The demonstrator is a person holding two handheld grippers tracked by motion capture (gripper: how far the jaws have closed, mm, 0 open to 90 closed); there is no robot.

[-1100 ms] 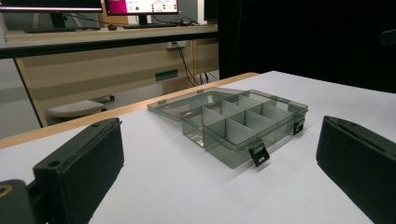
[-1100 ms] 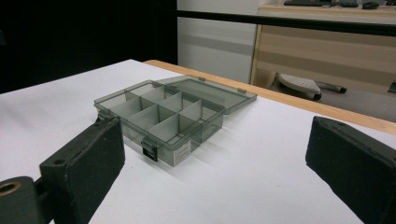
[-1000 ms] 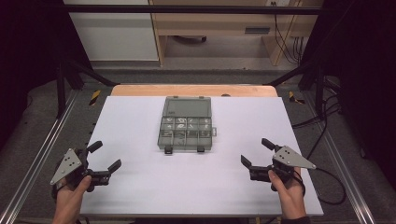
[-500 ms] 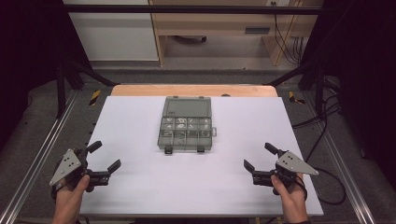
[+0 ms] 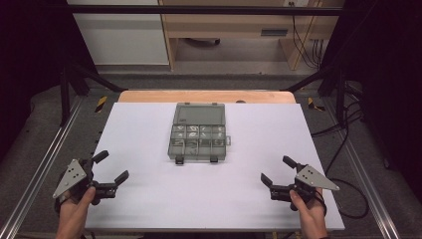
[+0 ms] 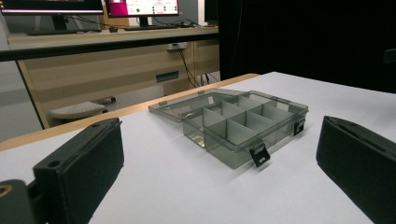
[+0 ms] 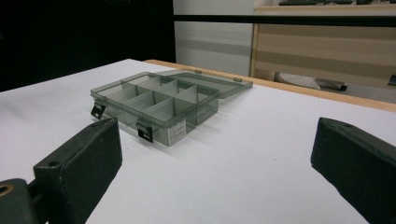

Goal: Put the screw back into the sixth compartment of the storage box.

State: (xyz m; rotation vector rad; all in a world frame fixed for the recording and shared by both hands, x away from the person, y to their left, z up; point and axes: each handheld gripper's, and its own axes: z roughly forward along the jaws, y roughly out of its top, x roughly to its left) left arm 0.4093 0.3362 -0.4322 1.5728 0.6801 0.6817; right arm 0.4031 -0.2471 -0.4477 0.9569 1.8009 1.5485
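High view: left claw (image 5: 111, 169) and right claw (image 5: 280, 173) gape wide, empty, well apart from the open organizer box (image 5: 198, 132).

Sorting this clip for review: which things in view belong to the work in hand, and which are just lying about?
In the work:
compartment box, lid open flat
left gripper, open
right gripper, open

Lying about:
monitors on the desk beyond
cables on the floor
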